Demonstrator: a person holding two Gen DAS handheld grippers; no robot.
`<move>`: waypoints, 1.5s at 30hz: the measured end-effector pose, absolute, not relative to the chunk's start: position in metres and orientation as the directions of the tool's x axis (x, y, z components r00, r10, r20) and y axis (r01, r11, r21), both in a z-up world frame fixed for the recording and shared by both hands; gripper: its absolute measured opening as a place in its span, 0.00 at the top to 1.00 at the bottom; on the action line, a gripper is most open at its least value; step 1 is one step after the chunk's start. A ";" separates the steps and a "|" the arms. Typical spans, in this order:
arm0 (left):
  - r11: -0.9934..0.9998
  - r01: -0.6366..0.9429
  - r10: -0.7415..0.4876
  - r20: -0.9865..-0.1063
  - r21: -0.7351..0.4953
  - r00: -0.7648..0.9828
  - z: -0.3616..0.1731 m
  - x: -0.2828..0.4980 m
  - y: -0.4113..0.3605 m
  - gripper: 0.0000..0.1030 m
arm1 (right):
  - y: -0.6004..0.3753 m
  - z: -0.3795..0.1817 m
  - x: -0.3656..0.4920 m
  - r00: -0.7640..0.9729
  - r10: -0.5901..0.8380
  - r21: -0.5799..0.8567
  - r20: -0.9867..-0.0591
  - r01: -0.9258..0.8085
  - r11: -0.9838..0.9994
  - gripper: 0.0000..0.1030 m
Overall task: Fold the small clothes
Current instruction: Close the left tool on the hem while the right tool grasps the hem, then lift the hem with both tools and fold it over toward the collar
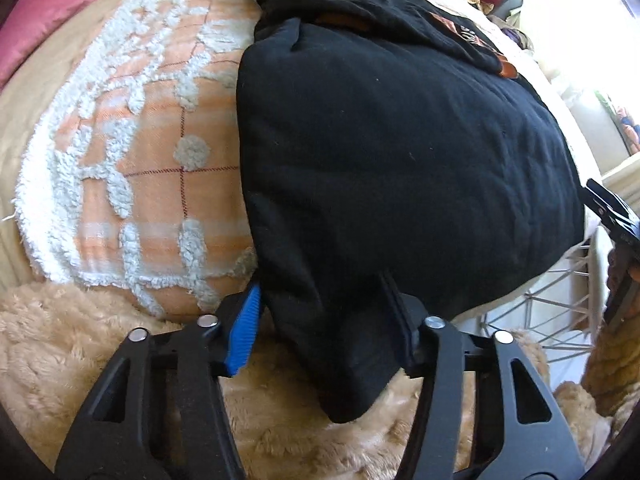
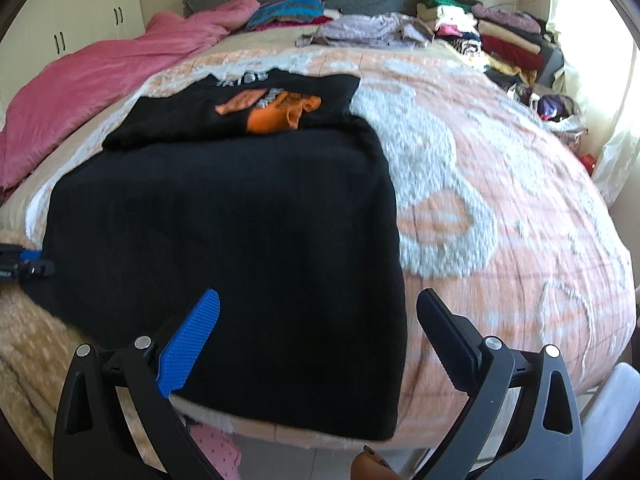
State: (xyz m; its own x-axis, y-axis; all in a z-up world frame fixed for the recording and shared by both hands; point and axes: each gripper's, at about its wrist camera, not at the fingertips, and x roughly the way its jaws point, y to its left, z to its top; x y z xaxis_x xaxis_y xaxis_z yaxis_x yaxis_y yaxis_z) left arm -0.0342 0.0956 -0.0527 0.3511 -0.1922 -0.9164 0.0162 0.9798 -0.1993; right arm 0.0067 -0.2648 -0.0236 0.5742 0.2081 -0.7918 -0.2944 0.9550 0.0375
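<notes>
A black T-shirt (image 2: 224, 220) with an orange print (image 2: 280, 112) lies on the bed, its upper part folded back over the rest. In the left wrist view its near left corner (image 1: 340, 360) hangs over the bed edge between the fingers of my left gripper (image 1: 322, 286). The blue pad (image 1: 244, 328) still shows its face beside the cloth, so the jaws stand partly open around it. My right gripper (image 2: 320, 296) hovers wide open over the shirt's near right corner, gripping nothing. The left gripper (image 2: 28, 266) shows at the shirt's left edge, and the right gripper (image 1: 616, 216) at the far right.
An orange and white tufted bedspread (image 2: 500, 200) covers the bed. A pink duvet (image 2: 100, 76) lies along the left side. Piles of clothes (image 2: 500, 36) sit at the head and right. A beige fluffy blanket (image 1: 80, 360) lies at the near left, a white wire frame (image 1: 560, 300) below the edge.
</notes>
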 end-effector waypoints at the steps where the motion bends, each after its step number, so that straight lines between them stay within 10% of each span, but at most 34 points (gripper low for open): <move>1: 0.980 0.015 -0.192 -0.915 -0.199 0.354 -0.053 -0.034 0.096 0.60 | -0.268 -0.026 0.004 0.561 0.207 0.038 -0.802 -0.297 0.954 0.05; 10: 0.976 0.025 -0.209 -0.909 -0.215 0.360 -0.052 -0.034 0.101 0.67 | -0.291 -0.039 -0.009 0.442 0.268 0.134 -0.856 -0.312 0.941 0.08; 20: 0.978 0.028 -0.201 -0.912 -0.205 0.357 -0.051 -0.034 0.101 0.77 | -0.292 -0.042 -0.019 0.414 0.277 0.120 -0.867 -0.366 0.923 0.88; 24: 0.967 0.024 -0.243 -0.898 -0.252 0.367 -0.044 -0.032 0.104 0.95 | -0.293 -0.036 -0.017 0.428 0.307 0.146 -0.850 -0.368 0.918 0.92; 45: 0.909 -0.011 -0.328 -0.733 -0.416 0.596 0.044 -0.016 0.137 0.96 | -0.324 0.088 0.021 0.727 0.515 0.322 -0.454 -0.404 0.856 1.00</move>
